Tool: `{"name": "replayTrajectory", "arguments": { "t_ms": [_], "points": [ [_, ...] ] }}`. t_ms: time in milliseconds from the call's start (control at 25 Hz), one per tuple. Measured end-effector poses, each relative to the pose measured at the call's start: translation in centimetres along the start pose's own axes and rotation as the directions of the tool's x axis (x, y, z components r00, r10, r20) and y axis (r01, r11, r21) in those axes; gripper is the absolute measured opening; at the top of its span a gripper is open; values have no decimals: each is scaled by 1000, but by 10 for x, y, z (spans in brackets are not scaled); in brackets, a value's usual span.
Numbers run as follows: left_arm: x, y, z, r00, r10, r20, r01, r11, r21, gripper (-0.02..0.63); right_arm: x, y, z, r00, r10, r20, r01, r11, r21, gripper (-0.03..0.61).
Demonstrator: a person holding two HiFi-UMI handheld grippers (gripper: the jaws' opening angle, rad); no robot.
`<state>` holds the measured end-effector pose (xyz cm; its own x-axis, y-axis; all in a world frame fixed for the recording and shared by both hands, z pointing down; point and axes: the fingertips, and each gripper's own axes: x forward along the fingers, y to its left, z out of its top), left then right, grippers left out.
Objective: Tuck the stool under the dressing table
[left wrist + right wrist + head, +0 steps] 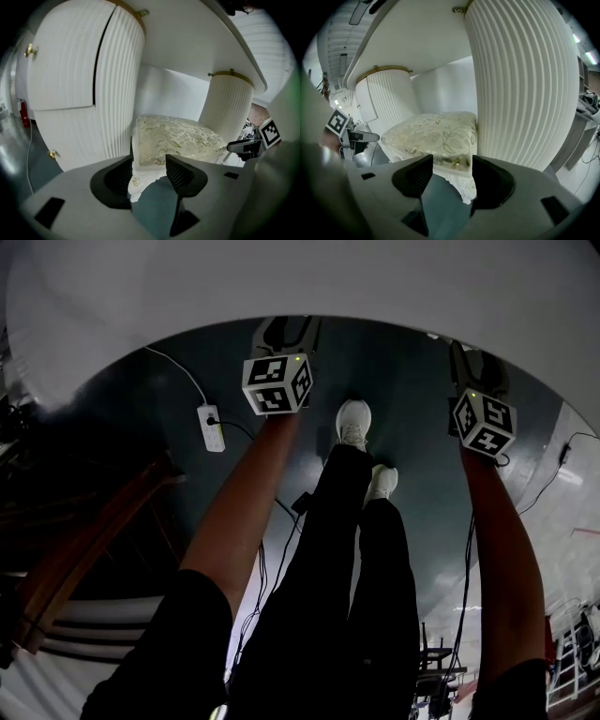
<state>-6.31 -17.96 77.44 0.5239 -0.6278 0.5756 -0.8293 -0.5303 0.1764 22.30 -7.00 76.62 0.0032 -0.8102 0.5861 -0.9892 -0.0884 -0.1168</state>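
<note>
Under the white table (pixel 187 42), between its fluted pedestals (pixel 520 84), the stool (pixel 176 140) stands on the floor (pixel 412 409). Left tongs (pixel 149 164) and right tongs (pixel 452 164) gape wide at its front corners, seemingly not gripping.

Stool cushion (pixel 176 140) of sheened floral brocade cloth; dressing table (pixel 65 61) matt white, ribbed (brass-coloured knobs (pixel 31 50)); floor (pixel 412 381) glossy

A glossy dark teal floor (pixel 436 521) mirrors soft overhead light. On it lies a white power strip (pixel 212 427). A white cable (pixel 173 367) runs away behind the strip, and a black cable (pixel 236 427) leaves its right side. Left of the strip stands a brown wooden frame (pixel 94 531). Far right of the strip, the floor turns pale.
</note>
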Motion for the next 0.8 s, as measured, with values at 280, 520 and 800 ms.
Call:
{"name": "replayTrajectory", "arguments": {
  "t_ms": [280,520,800],
  "points": [
    [-58,-31,13,1000,-24,4,24,1000,-7,218,-51,24,33,998,65,13,-64,996,-65,250],
    [-151,-79,45,998,-54,37,56,998,-35,218,-141,57,72,994,108,4,-107,990,-96,250],
    [-278,-154,107,985,-151,80,148,988,37,218,-260,109,150,977,199,81,-183,968,-169,250]
  ]
}}
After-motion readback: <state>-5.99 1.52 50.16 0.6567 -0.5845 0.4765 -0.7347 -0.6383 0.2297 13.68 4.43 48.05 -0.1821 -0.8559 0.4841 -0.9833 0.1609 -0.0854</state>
